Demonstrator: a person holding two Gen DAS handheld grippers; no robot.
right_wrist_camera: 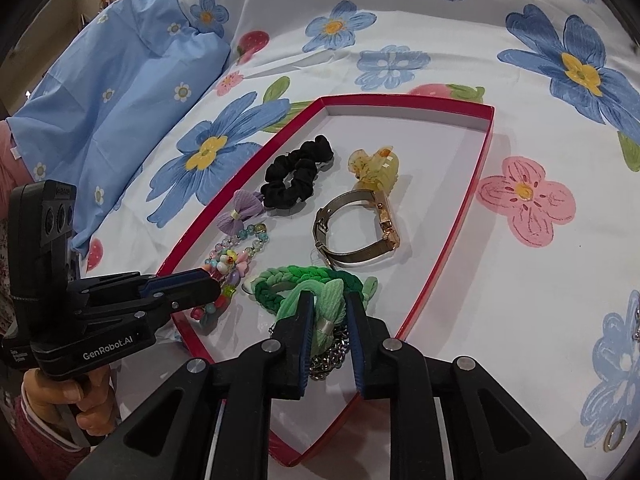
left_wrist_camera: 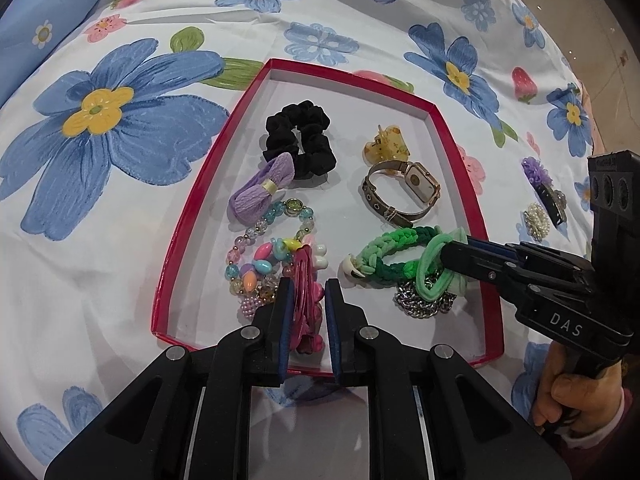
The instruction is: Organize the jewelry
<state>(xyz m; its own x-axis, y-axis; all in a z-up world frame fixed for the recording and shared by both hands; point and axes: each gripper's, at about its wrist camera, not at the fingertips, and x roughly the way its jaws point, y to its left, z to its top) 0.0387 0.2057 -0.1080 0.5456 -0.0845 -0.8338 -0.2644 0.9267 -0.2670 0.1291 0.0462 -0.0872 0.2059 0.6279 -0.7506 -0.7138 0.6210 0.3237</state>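
A red-rimmed tray lies on the flowered bedsheet and holds a black scrunchie, a lilac bow, a yellow claw clip, a gold watch, a beaded bracelet, a braided green bracelet and a silver chain. My left gripper is shut on a pink hair clip over the tray's near edge. My right gripper is shut on a light green bow hair tie above the chain.
A purple flower clip and a pearl piece lie on the sheet right of the tray. A gold ring lies at the far right of the right wrist view. A blue pillow sits at the back left.
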